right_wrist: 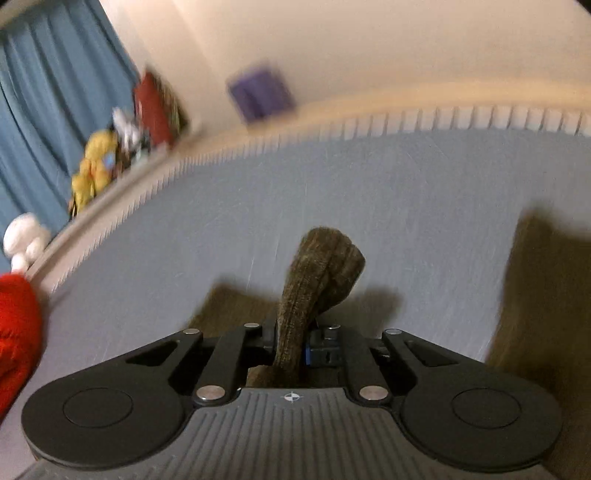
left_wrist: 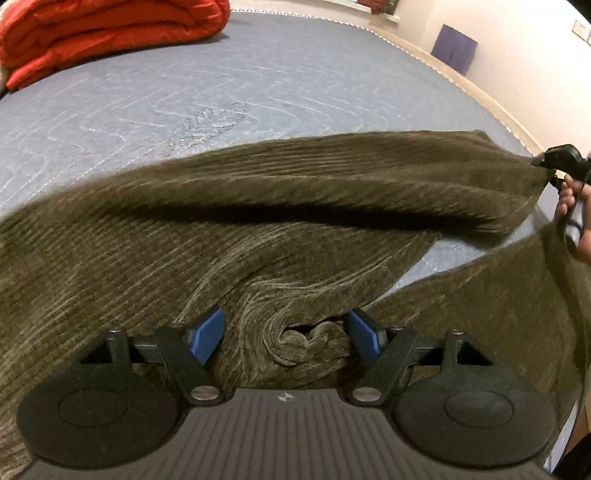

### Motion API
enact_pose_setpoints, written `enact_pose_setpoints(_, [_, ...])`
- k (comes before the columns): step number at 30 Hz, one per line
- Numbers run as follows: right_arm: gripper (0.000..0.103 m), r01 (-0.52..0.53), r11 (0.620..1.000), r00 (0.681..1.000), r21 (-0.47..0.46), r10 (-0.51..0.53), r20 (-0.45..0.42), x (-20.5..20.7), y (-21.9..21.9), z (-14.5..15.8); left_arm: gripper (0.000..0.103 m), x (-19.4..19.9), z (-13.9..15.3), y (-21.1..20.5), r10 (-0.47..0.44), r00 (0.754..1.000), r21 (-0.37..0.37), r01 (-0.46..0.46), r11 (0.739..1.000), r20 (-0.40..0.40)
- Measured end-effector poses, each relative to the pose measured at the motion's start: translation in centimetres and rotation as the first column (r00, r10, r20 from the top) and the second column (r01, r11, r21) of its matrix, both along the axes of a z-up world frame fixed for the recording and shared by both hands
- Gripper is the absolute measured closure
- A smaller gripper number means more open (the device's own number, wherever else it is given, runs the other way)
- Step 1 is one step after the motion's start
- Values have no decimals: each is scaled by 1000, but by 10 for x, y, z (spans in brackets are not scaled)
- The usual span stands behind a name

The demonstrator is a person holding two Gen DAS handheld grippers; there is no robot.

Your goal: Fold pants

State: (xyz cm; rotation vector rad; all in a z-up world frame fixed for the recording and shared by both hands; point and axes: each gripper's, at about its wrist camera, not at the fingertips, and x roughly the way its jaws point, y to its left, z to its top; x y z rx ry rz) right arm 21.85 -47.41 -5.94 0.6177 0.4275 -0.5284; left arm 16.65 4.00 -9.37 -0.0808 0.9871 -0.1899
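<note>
Blue-grey quilted mattress (left_wrist: pixel 155 96) fills the scene, bounded by a pale wall and a light wooden ledge on its far side; an orange-red folded quilt (left_wrist: pixel 110 33) sits at the mattress's far corner in the left wrist view. Olive-brown ribbed chenille pants (left_wrist: pixel 229 229) lie across the near part of the mattress, partly lifted off it.

The left claw (left_wrist: pixel 286 334) has its blue pads (left_wrist: pixel 208 334) set fairly wide, with a twisted bunch of the pants between them; whether the pads actually pinch the cloth cannot be told from this view. The right claw (right_wrist: pixel 295 343) is closed narrow on a gathered roll of the same fabric, which sticks up beyond its tips. In the left wrist view that right claw (left_wrist: pixel 561 158) appears to the right of the pants, holding a corner raised so a leg stretches taut in the air above the mattress.

The step in hand looks like carrying one half of the pants over the other. To do it well, both grips should stay at matching height, the cloth kept stretched so no slack crease forms, and the raised edge laid down square on the edge beneath it before release. The bunched twist at the left claw would be better smoothed out first.

The left claw points low across the mattress, nearly level; the right one is tilted slightly downward toward the mattress, and its blurred picture suggests motion.
</note>
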Motion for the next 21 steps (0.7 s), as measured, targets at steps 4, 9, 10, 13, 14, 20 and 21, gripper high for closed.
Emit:
enact_pose_setpoints(4, [76, 109, 992, 972, 66, -93, -218, 5, -29, -20, 24, 2, -2, -1, -15, 1000, 12, 15, 1000, -9])
enact_pose_setpoints(9, [53, 257, 943, 932, -213, -300, -203, -5, -7, 12, 24, 4, -1, 1, 4, 1000, -1, -4, 1000, -16])
enact_pose_setpoints(10, [52, 246, 938, 946, -244, -287, -150, -6, 2, 24, 24, 3, 1, 2, 6, 1000, -3, -6, 1000, -17])
enact_pose_setpoints(13, [46, 34, 977, 995, -212, -52, -80, 13, 33, 49, 24, 2, 6, 2, 9, 1000, -5, -9, 1000, -12])
enact_pose_setpoints(14, [45, -54, 985, 996, -166, 41, -81, 24, 42, 50, 24, 2, 8, 3, 11, 1000, -5, -11, 1000, -9])
enact_pose_setpoints(20, [34, -298, 951, 927, 84, 309, -213, 101, 86, 19, 24, -9, 23, 15, 27, 999, -4, -27, 1000, 30])
enact_pose_setpoints(21, [34, -289, 952, 911, 102, 306, -275, 114, 92, 7, 24, -11, 26, 18, 32, 999, 0, -32, 999, 41])
